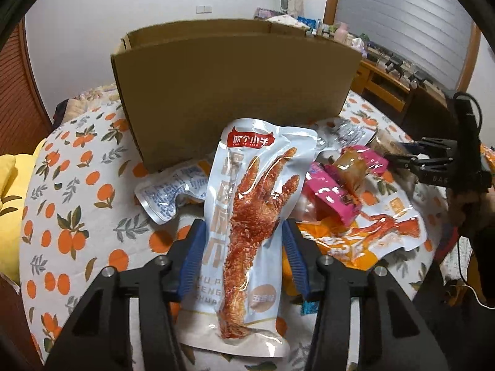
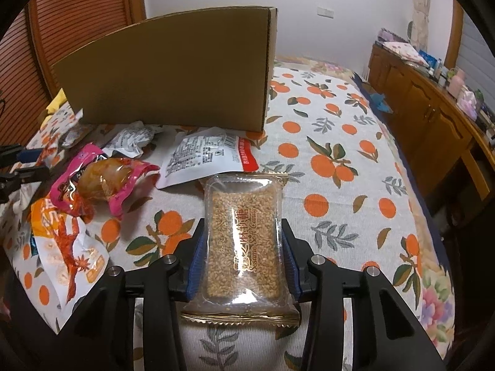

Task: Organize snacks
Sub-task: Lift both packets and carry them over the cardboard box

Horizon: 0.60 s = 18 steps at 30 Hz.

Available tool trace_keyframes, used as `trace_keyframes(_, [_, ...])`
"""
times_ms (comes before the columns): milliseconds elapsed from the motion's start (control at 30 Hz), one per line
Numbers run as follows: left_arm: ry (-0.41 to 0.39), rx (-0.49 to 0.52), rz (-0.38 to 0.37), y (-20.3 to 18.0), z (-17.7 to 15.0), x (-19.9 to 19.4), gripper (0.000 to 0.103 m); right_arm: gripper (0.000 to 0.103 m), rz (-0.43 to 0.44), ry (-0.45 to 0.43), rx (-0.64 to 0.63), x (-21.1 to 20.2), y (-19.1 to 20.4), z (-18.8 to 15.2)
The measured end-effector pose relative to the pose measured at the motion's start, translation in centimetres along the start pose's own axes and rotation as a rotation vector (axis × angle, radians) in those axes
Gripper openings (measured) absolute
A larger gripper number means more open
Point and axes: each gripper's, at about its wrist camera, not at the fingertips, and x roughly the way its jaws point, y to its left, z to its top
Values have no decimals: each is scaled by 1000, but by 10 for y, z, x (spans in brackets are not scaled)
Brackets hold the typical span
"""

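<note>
My left gripper (image 1: pixel 244 232) is shut on a pale blue chicken-foot snack packet (image 1: pixel 247 216), held upright in front of the open cardboard box (image 1: pixel 235 86). My right gripper (image 2: pixel 243 232) is shut on a clear sesame candy packet (image 2: pixel 244 235), held above the bed, the box (image 2: pixel 173 74) ahead to the left. The right gripper also shows at the right edge of the left wrist view (image 1: pixel 399 154). A pink packet (image 1: pixel 334 191) (image 2: pixel 102 179), an orange chicken-foot packet (image 1: pixel 380 232) (image 2: pixel 65 241) and white packets (image 2: pixel 204 157) lie on the bed.
The bed has an orange-fruit patterned sheet (image 2: pixel 340 160). A wooden dresser (image 2: pixel 433 117) with small bottles stands along the right wall. A yellow cloth (image 1: pixel 9 191) lies at the bed's left. A wooden slatted door (image 2: pixel 77 9) is behind the box.
</note>
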Motion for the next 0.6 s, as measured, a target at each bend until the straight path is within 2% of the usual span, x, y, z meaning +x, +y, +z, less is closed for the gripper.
trace_keyframes(600, [-142,36,-17,-15,47,-37,51,43,3,-108,-17,-45,-2,21])
